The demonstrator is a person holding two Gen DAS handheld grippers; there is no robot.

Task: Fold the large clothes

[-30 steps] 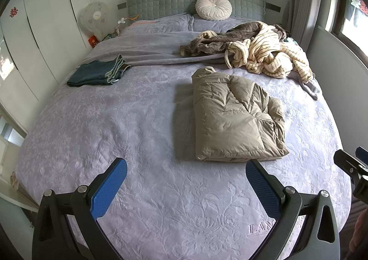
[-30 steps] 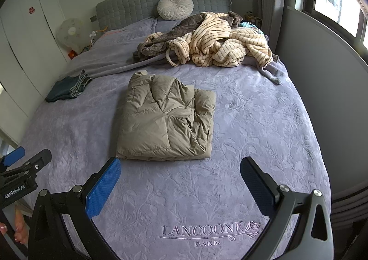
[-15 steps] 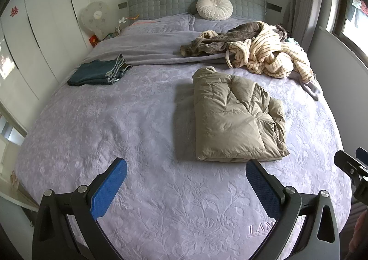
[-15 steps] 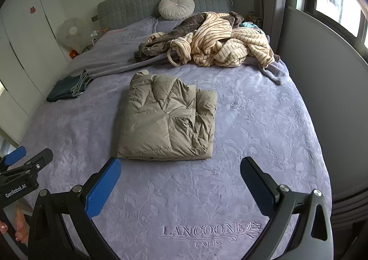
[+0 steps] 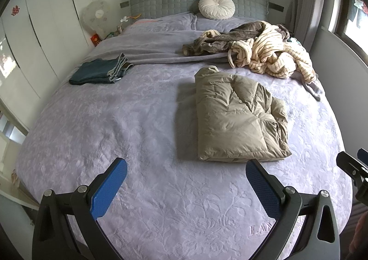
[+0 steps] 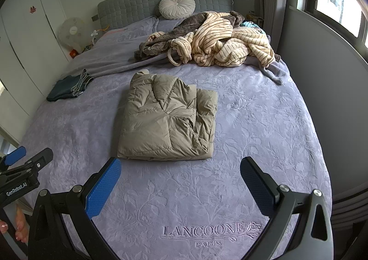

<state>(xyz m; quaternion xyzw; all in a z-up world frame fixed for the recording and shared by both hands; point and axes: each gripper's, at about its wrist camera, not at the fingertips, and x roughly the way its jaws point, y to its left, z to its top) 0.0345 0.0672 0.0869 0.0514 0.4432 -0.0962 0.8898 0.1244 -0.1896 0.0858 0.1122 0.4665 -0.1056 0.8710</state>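
A khaki puffer jacket (image 5: 239, 117) (image 6: 168, 119) lies folded into a flat rectangle in the middle of the lilac bed (image 5: 128, 135) (image 6: 257, 135). My left gripper (image 5: 186, 181) hovers open over the bed's foot, short of the jacket's near edge, nothing between its blue pads. My right gripper (image 6: 180, 180) is also open and empty, just in front of the jacket. Each gripper shows at the side of the other's view.
A heap of striped cream and brown robes (image 5: 262, 55) (image 6: 214, 41) lies near the pillows on the right. Folded jeans (image 5: 101, 71) (image 6: 69, 87) rest at the left edge. A round cushion (image 5: 217, 6) leans on the grey headboard. A wall runs close along the bed's right side.
Both views have shifted very slightly; the jacket and the grippers' jaws look the same as before.
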